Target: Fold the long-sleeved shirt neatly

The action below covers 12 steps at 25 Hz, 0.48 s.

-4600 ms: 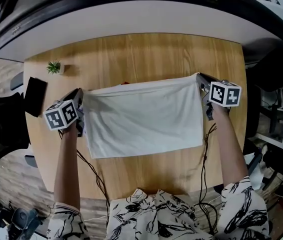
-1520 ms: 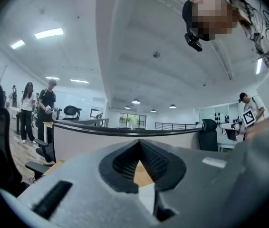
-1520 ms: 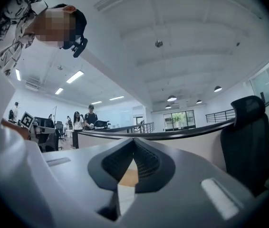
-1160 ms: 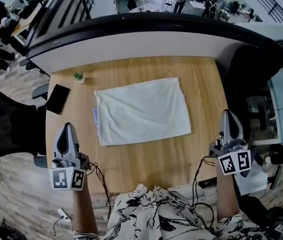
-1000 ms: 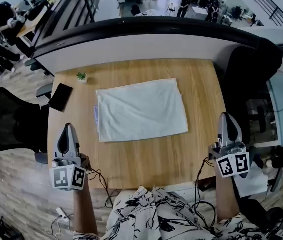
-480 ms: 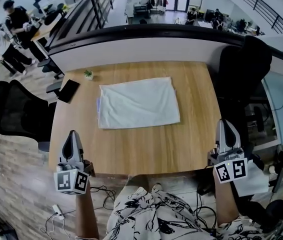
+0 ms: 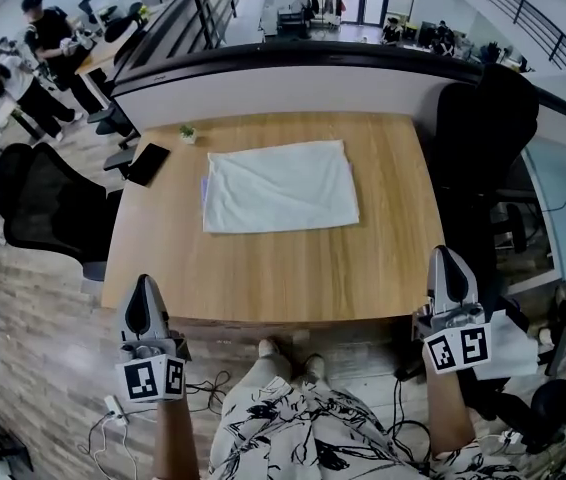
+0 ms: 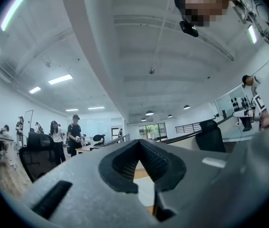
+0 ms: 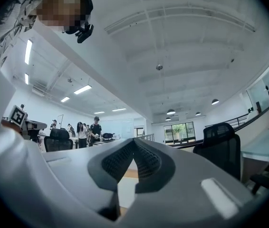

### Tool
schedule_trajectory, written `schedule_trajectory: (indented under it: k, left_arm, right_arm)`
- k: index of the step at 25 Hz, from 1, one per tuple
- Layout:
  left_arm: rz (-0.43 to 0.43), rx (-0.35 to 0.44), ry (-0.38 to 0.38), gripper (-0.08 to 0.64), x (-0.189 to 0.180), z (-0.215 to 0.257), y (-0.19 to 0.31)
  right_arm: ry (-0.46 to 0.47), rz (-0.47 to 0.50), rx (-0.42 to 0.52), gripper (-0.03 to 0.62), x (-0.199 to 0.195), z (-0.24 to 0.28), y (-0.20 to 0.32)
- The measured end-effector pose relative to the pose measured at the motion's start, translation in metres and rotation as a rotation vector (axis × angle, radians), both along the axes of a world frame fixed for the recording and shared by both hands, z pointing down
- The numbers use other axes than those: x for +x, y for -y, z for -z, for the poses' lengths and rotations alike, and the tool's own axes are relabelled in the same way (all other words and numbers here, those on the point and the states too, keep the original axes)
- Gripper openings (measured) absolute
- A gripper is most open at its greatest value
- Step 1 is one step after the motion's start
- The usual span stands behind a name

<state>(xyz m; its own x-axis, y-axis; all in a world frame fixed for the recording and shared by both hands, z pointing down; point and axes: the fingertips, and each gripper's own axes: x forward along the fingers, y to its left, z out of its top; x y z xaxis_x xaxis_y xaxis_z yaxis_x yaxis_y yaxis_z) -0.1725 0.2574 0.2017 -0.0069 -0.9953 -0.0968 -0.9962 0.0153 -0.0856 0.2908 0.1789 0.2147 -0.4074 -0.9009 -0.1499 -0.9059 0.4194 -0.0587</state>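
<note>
Holds the grey plastic left gripper (image 7: 144, 286) and the matching grey right gripper (image 7: 450, 255) just short of the near edge of the light wooden table (image 7: 263, 268), one off each corner, each with its jaws pressed together and nothing between them. Finds the white long-sleeved shirt (image 7: 280, 186) well apart from both, folded into a flat rectangle on the table's far half. Notes a small green potted plant (image 7: 187, 133) and a flat black rectangular device (image 7: 149, 164) by the far left corner, near the shirt.
</note>
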Motion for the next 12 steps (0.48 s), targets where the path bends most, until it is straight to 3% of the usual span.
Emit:
schedule_trajectory:
  k: [12]
  left_arm:
    - [0.007,0.01,-0.034,0.002,-0.038,0.001,-0.019]
  right_arm:
    - [-0.019,-0.03,0.049,0.011,-0.028,0.029,-0.04]
